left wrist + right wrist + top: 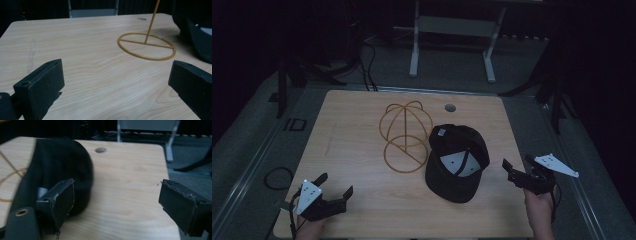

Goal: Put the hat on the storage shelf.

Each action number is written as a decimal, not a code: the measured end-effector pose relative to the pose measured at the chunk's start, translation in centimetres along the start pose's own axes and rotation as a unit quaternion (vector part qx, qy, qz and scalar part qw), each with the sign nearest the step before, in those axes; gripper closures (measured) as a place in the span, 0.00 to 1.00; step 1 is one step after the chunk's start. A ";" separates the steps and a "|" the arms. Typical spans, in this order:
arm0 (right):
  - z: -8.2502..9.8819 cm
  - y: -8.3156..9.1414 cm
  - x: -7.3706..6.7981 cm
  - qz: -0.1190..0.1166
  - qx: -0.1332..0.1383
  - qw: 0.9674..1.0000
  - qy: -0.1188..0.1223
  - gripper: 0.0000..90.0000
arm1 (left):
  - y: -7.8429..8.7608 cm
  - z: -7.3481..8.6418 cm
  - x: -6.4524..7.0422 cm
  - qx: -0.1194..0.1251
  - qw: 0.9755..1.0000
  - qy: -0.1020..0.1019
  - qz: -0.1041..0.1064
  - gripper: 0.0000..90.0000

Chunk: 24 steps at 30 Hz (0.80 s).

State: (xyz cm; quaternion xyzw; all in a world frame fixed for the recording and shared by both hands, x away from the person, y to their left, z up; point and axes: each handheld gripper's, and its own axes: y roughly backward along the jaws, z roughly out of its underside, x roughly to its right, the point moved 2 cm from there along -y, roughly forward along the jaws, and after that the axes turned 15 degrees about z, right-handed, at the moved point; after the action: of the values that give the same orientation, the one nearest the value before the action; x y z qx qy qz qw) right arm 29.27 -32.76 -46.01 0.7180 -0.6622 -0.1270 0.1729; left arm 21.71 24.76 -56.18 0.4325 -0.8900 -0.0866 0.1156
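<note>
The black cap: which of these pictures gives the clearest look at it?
The high view: the whole black cap lies upside down beside the wire stand. The right gripper view shows a blurred part of it; the left gripper view catches its edge.

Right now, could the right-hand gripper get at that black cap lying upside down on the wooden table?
Probably yes. The right gripper hovers open just beside the black upturned baseball cap, with bare wooden table between them. The yellow wire hat stand sits on the cap's far side.
</note>
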 end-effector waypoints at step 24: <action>-5.3 -3.5 -8.4 -0.064 -0.018 0.992 0.110 0.22 | -0.8 0.2 0.9 -0.066 0.997 -0.010 0.035 0.01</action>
State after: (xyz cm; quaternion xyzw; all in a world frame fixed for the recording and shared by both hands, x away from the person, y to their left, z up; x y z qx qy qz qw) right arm 33.84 -23.81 -42.98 0.7651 -0.5897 -0.0696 0.2491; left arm 21.75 23.57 -56.51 0.3917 -0.8979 -0.1455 0.1383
